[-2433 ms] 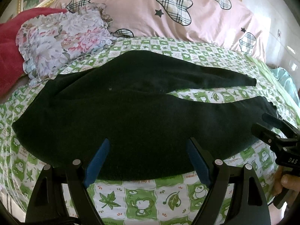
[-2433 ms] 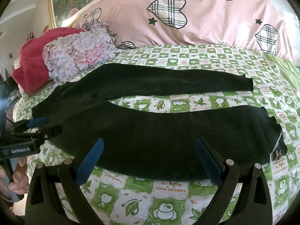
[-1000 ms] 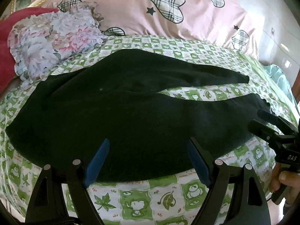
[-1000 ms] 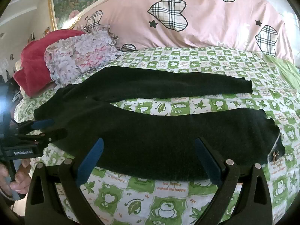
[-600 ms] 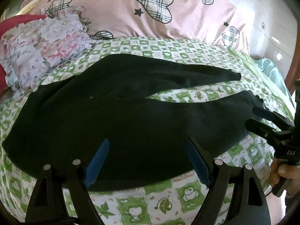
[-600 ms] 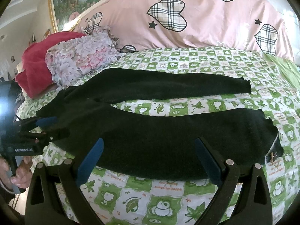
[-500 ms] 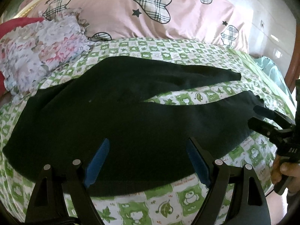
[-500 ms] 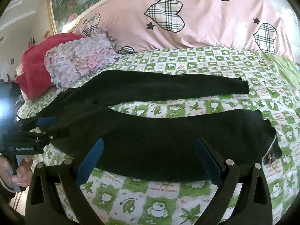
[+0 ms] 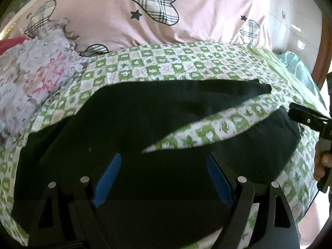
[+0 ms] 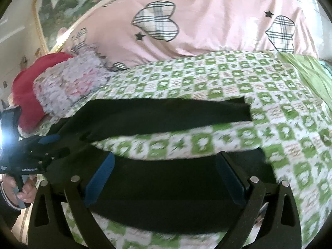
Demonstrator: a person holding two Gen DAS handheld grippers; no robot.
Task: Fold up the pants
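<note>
Pants [image 9: 145, 120] of dark, soft cloth lie spread flat on a bed sheet [image 9: 186, 62] checked in green and white, the waist toward the left end and the two legs running off to the right with a wedge of sheet showing between them. The near leg [image 10: 166, 186] lies along the front edge of the bed; the far leg [image 10: 166, 112] lies beyond it, its cuff squared off.

Both tongs hang low over the near leg with jaws spread wide and nothing between them. The left gripper [image 9: 161, 176] sits above the seat and upper thigh, while the right gripper [image 10: 166, 176] sits over the lower part of the near leg, short of the cuff. Each one shows at the edge of the other's view, held in a hand [image 10: 22, 188].

The cloth looks light, limp and slightly fuzzy, so it will likely drape and sag rather than hold a line, and it should not slip much between blue pads [image 9: 108, 178]. A sensible hold is probably the outer seam of the near leg, one pinch near the waist and one near the cuff, so the leg can be carried over onto the far one without bunching. A pinch may catch the sheet too.

A floral pillow [image 9: 31, 78] and a pink pillow [image 9: 145, 20] sit well behind.
</note>
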